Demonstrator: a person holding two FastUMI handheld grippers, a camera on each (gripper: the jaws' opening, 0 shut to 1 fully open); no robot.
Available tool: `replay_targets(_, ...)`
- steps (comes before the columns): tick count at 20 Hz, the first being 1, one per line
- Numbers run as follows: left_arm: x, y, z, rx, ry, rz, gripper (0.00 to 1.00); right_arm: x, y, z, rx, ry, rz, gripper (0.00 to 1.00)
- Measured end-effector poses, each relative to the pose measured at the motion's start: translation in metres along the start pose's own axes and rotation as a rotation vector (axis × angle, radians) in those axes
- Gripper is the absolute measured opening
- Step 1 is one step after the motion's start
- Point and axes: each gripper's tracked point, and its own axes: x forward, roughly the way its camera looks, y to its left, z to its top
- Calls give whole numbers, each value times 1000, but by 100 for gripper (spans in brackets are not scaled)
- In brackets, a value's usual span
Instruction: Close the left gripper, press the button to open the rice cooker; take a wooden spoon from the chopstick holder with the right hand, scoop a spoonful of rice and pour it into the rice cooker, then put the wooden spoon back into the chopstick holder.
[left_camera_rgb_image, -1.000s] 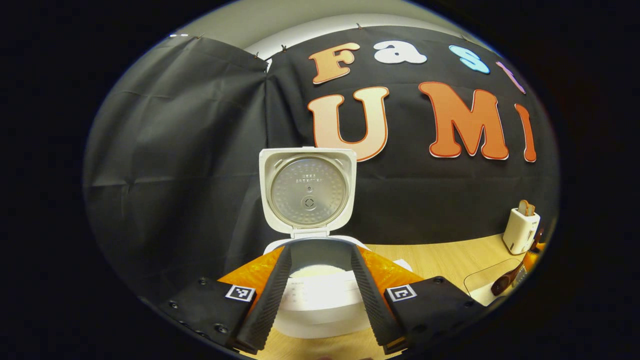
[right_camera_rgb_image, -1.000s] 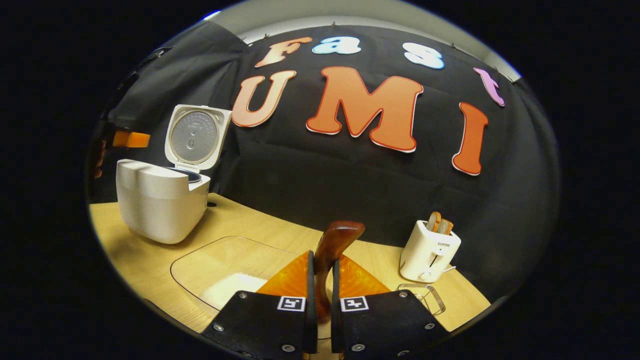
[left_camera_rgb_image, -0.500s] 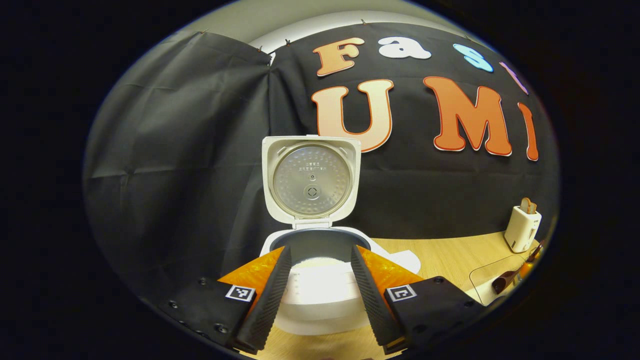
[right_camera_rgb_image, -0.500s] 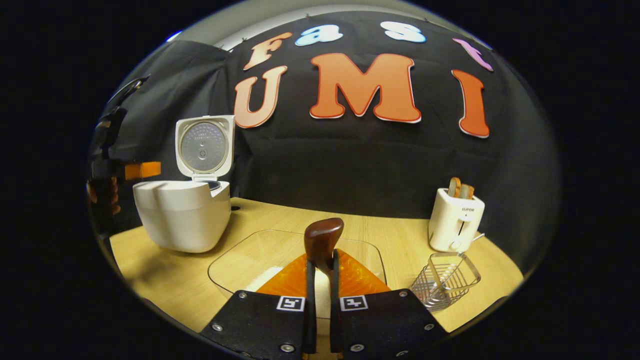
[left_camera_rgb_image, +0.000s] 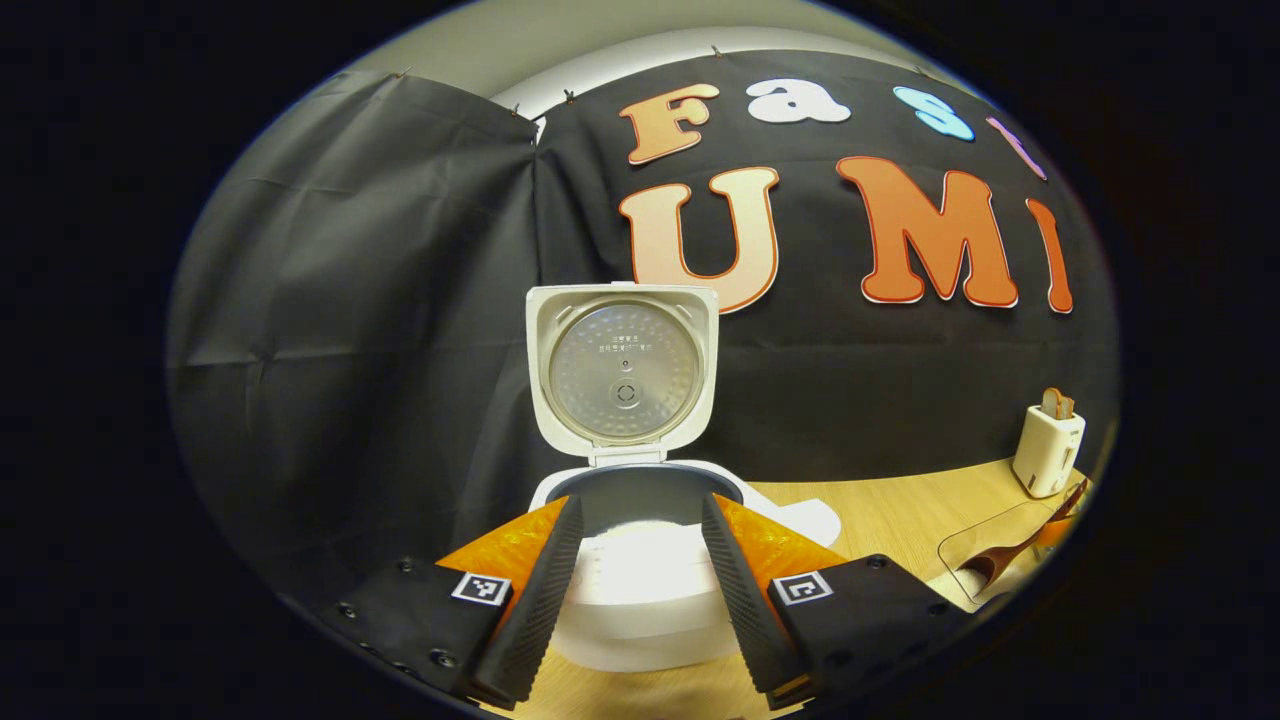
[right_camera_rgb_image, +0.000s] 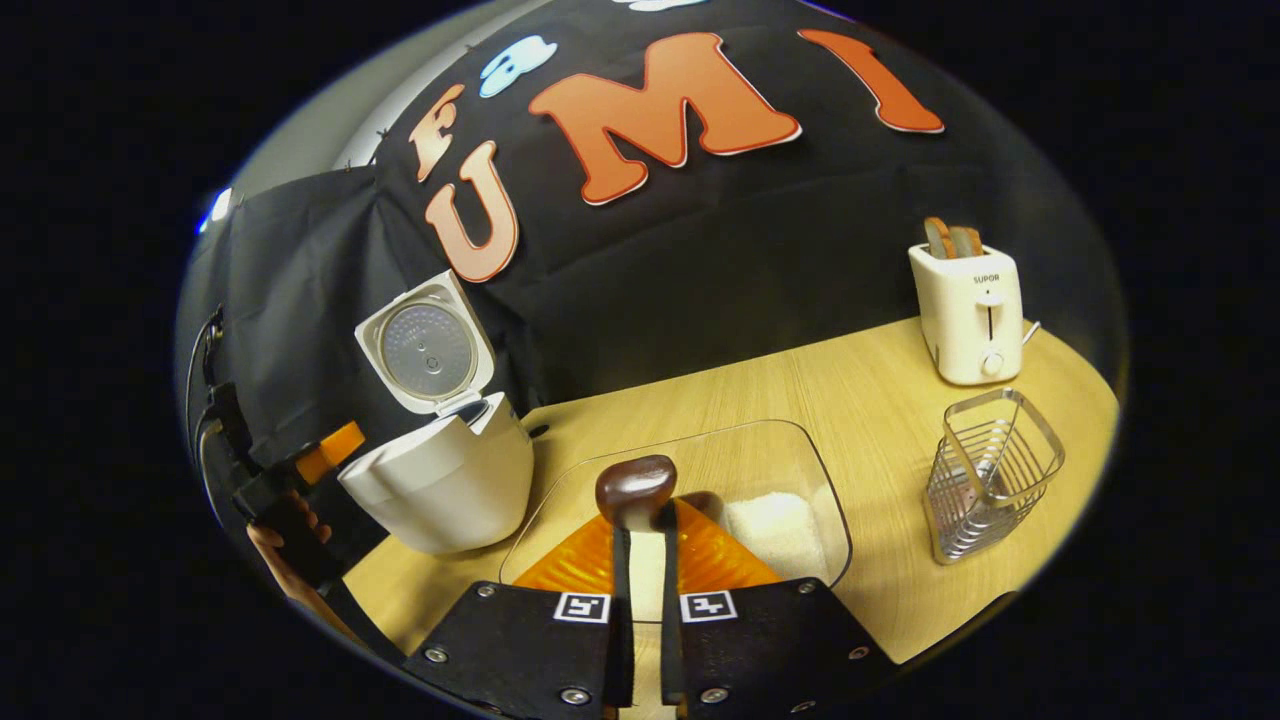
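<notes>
I'm seeing the white rice cooker (left_camera_rgb_image: 640, 590) standing on the wooden table with its lid (left_camera_rgb_image: 622, 372) standing upright, rice showing pale inside the dark pot. The dark wooden spoon (right_camera_rgb_image: 636, 490) is pointing away from me over the glass tray (right_camera_rgb_image: 800, 465), where a heap of rice (right_camera_rgb_image: 772, 528) is lying. The wire chopstick holder (right_camera_rgb_image: 990, 472) is standing upright to the right, near the tray.

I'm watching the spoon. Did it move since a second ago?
Yes. In the left gripper view the wooden spoon has tipped bowl-down into the glass dish, closer under the toaster.
</notes>
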Motion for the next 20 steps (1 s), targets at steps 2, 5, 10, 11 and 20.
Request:
replay_targets(2, -2, 3, -2, -1, -1, 5, 80, 3, -1, 3, 74, 19, 24, 11)
replay_targets(5, 0, 8, -6, 1, 2, 15, 80, 8, -4, 5, 151, 28, 45, 11)
replay_targets(10, 2, 13, -13, 4, 14, 30, 80, 23, -12, 19, 142, -5, 10, 11)
replay_targets(11, 3, 13, -15, 6, 17, 31, 80, 27, -15, 22, 136, -16, -3, 10)
replay_targets(20, 11, 24, -29, 16, 45, 65, 80, 54, -23, 38, 76, -84, -14, 11)
